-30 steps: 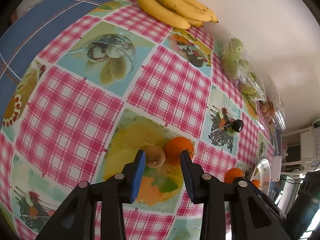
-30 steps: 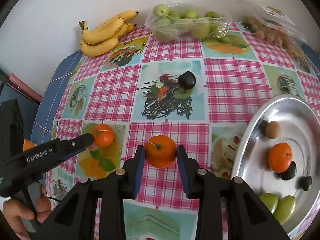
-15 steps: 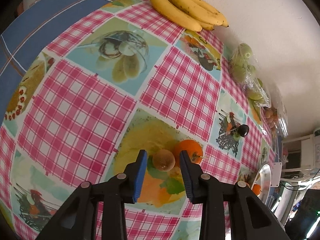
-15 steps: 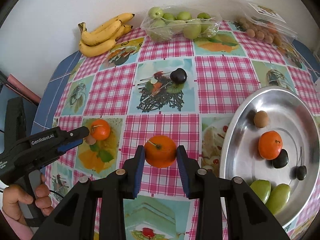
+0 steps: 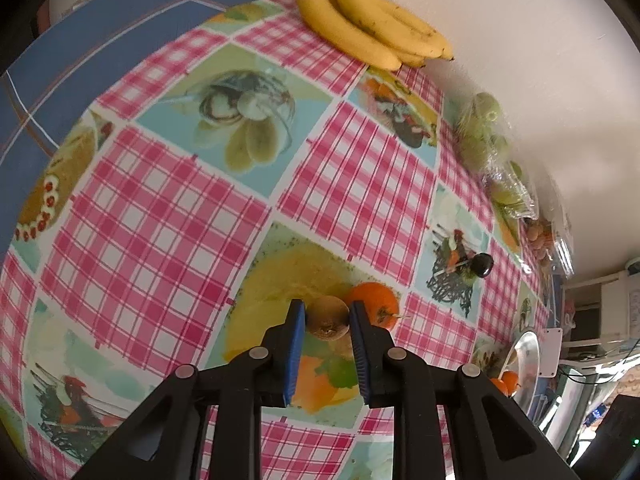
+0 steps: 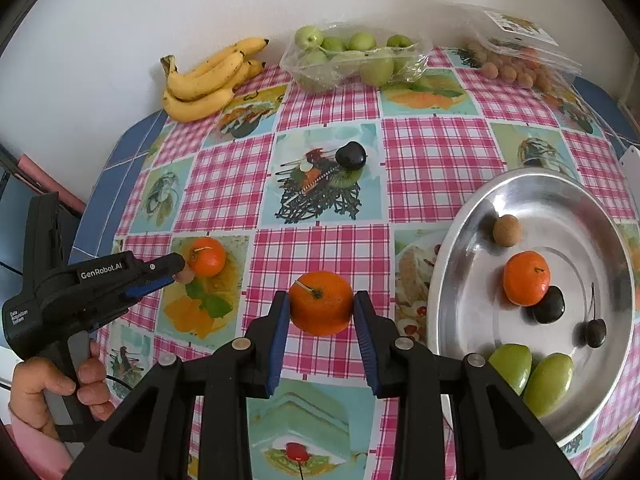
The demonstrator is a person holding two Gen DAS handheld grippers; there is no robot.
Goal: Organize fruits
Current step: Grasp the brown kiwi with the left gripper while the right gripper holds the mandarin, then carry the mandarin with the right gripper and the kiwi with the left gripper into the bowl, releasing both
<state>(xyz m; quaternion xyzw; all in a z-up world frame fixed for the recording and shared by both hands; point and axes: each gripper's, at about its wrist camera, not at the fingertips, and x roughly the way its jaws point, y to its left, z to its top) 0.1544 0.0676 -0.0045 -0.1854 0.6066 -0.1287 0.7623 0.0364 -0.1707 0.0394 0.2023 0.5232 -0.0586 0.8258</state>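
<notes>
Left gripper (image 5: 327, 316) had just closed, pinching the small round brown fruit (image 5: 328, 317) on the tablecloth. Right gripper (image 6: 321, 304) clamped the round orange mandarin (image 6: 321, 303). Shiny round metal tray (image 6: 452, 248) lay right, nearer the right hand.

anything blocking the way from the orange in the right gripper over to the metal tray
Nothing visible does. The right gripper is shut on the orange, and only bare tablecloth lies between it and the metal tray's near rim. Inside, another orange and a dark plum fill the middle, but open space remains further back.
</notes>
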